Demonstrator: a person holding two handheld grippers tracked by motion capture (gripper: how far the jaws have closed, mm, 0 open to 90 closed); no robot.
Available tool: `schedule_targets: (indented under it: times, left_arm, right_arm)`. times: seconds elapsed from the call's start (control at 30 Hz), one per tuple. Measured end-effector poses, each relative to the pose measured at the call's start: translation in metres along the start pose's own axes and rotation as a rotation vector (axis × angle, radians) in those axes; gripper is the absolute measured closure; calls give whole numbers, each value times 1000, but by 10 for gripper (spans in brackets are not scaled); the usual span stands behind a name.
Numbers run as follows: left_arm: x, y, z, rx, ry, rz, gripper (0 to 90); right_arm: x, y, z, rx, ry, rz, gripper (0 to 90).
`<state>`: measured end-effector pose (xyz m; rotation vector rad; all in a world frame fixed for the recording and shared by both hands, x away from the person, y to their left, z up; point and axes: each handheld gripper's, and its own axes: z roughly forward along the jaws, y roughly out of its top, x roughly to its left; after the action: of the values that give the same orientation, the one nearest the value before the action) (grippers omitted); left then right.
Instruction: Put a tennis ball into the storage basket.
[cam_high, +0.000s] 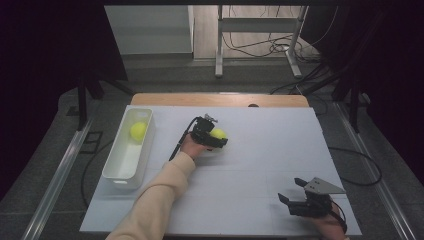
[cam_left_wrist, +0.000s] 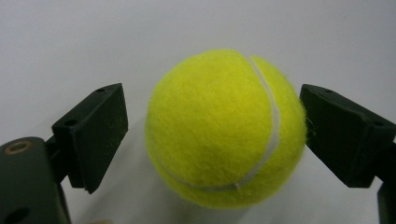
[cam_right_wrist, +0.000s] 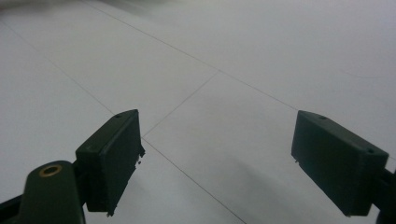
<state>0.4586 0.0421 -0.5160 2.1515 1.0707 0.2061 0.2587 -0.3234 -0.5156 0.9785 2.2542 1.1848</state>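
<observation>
My right gripper (cam_high: 292, 200) idles wide open and empty at 5 o'clock on the white tabletop (cam_high: 260, 150), out of the way. My left gripper (cam_high: 212, 136) brackets the fuzzy yellow tennis ball (cam_left_wrist: 224, 128) at centre: jaws spread, a gap on the left, so nothing gripped. At 9 o'clock, the white plastic bin (cam_high: 122, 172) holds a second yellow ball (cam_high: 138, 131), the likely destination.
</observation>
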Motion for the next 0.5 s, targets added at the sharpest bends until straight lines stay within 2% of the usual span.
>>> schedule_targets:
  times: [0.2,0.33,0.5]
  left_arm:
    - [-1,1,1,-16,0,2,146]
    - [-2,1,1,-20,-14,0,244]
    - [-2,1,0,-16,-10,-5,259]
  right_arm:
    - [0,0,0,0,0,1,166]
    - [0,0,0,1,-1,1,166]
    - [0,0,-1,2,-5,1,166]
